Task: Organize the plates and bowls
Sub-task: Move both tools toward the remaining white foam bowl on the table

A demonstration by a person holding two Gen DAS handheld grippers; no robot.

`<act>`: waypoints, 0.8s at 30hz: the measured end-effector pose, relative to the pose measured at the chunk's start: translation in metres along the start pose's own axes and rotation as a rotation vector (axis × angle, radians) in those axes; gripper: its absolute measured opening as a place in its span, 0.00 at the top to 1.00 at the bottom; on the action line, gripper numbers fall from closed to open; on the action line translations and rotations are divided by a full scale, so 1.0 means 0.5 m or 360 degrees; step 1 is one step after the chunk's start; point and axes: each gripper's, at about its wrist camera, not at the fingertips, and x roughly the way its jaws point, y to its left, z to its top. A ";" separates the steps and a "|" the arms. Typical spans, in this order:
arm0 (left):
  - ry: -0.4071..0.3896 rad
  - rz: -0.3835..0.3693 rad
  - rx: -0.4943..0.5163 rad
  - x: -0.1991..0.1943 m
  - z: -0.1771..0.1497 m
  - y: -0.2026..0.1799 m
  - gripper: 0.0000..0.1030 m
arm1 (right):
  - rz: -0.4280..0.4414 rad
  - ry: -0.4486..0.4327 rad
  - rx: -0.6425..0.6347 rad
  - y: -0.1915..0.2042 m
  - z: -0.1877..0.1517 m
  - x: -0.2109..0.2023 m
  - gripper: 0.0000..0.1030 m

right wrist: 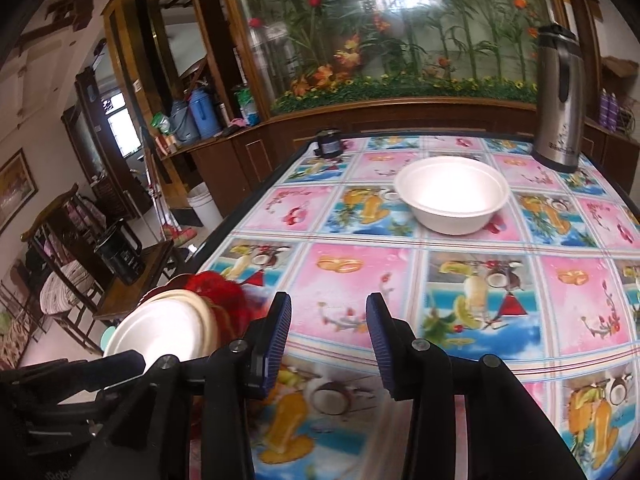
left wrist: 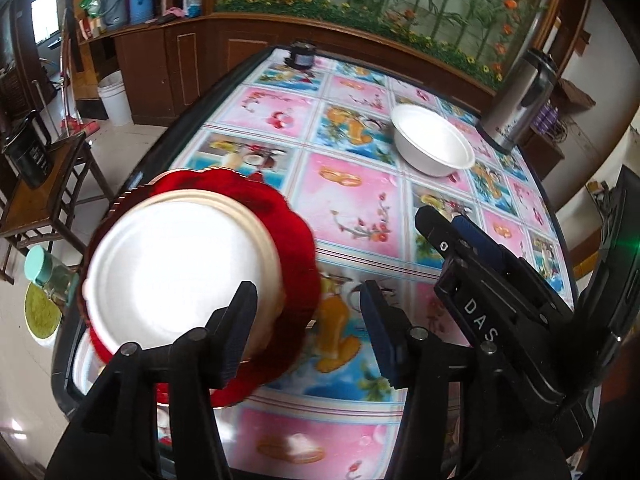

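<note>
Both tongs, left (left wrist: pixel 308 320) and right (right wrist: pixel 328 344), tilted downward (jaws apart, empty).

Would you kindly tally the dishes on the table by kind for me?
White bowls: 1, the white bowl standing alone.
White plates: 1, the white plate on the red one.
Red plates: 1, the red scalloped plate underneath.
Total: 3
</note>
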 end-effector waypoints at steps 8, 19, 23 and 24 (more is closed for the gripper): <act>0.0097 -0.0021 0.0078 0.057 0.017 -0.084 0.49 | -0.0072 0.0037 0.0107 -0.097 0.008 0.018 0.60; 0.0128 -0.0101 0.0008 0.161 0.109 -0.183 0.49 | -0.0246 0.0057 0.0249 -0.266 0.042 0.040 0.56; 0.0102 -0.0092 -0.0124 0.204 0.168 -0.191 0.49 | -0.0275 0.0051 0.0400 -0.348 0.048 0.056 0.56; 0.0077 -0.0096 -0.0155 0.211 0.184 -0.192 0.49 | -0.0292 0.0044 0.0434 -0.368 0.047 0.060 0.56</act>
